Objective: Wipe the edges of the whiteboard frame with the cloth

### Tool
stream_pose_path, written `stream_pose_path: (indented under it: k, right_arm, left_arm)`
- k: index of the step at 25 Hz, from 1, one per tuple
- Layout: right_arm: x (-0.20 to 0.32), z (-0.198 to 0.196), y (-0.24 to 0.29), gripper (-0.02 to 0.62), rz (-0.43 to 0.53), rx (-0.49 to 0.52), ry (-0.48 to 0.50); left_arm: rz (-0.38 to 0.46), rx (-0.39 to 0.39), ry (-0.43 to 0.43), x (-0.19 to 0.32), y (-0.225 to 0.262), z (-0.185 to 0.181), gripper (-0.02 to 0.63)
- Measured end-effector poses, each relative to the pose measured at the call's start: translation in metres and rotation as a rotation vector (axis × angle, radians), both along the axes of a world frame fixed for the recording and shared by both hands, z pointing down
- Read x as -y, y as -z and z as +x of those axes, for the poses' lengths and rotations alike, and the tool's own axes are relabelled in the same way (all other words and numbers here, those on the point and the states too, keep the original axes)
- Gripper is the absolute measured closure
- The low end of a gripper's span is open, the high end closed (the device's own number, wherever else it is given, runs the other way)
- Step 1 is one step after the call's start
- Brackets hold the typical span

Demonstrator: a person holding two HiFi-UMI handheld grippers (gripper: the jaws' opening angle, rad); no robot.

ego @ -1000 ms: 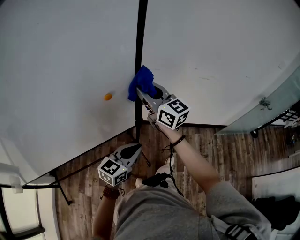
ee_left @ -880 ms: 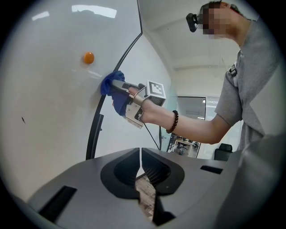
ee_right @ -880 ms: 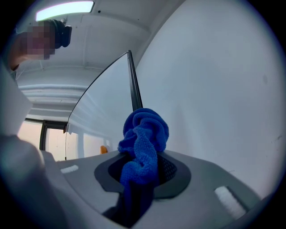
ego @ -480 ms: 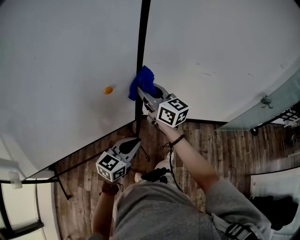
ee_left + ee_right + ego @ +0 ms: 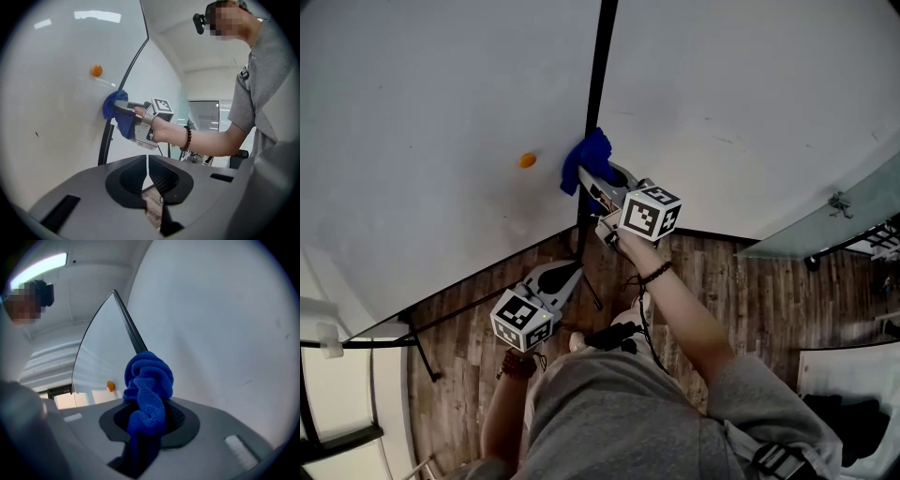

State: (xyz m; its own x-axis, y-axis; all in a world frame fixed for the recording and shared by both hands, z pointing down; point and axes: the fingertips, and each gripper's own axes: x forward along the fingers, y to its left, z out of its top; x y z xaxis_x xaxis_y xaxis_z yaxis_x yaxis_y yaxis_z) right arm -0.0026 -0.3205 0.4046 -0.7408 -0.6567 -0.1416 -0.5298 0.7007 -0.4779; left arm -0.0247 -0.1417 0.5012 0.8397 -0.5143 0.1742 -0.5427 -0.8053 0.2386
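A bunched blue cloth (image 5: pixel 586 159) (image 5: pixel 147 385) (image 5: pixel 112 105) is pressed against the black vertical frame edge (image 5: pixel 598 84) (image 5: pixel 129 326) (image 5: pixel 129 75) of the whiteboard (image 5: pixel 431 122). My right gripper (image 5: pixel 596 180) (image 5: pixel 149 420) is shut on the cloth, held out at arm's length. My left gripper (image 5: pixel 572 274) (image 5: pixel 146 164) hangs lower, away from the board, its jaws shut with nothing between them.
An orange round magnet (image 5: pixel 527 160) (image 5: pixel 96 71) (image 5: pixel 109 386) sits on the whiteboard left of the cloth. The board's black stand legs (image 5: pixel 427 370) rest on the wooden floor (image 5: pixel 750 291). A glass partition (image 5: pixel 834 220) stands at the right.
My right gripper and the cloth have slid a little up along the black frame edge. The left gripper has stayed low, shifting only slightly.
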Motion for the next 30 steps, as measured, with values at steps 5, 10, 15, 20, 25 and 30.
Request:
stream_pose_path:
  k: [5,10,15,20,25,30]
  right_arm:
    - [0.005,0.001,-0.009,0.485,-0.071,0.052,0.039]
    - [0.007,0.002,-0.018,0.485,-0.111,0.069,0.044]
    - [0.009,0.001,-0.035,0.485,-0.173,0.045,0.041]
    - [0.009,0.001,-0.050,0.485,-0.228,0.072,0.043]
    - [0.008,0.001,-0.049,0.486,-0.233,0.075,0.057]
    - [0.007,-0.001,-0.054,0.488,-0.251,0.051,0.056]
  left_arm:
    - [-0.010,-0.005,0.032,0.000,-0.005,-0.013,0.586]
    - [-0.011,-0.003,0.028,-0.005,-0.007,-0.013,0.586]
    - [-0.009,-0.001,0.036,-0.006,-0.007,-0.016,0.586]
    - [-0.005,0.000,0.040,-0.008,-0.006,-0.017,0.586]
    - [-0.005,-0.001,0.044,-0.009,-0.005,-0.016,0.586]
    - [-0.005,0.000,0.045,-0.009,-0.007,-0.016,0.586]
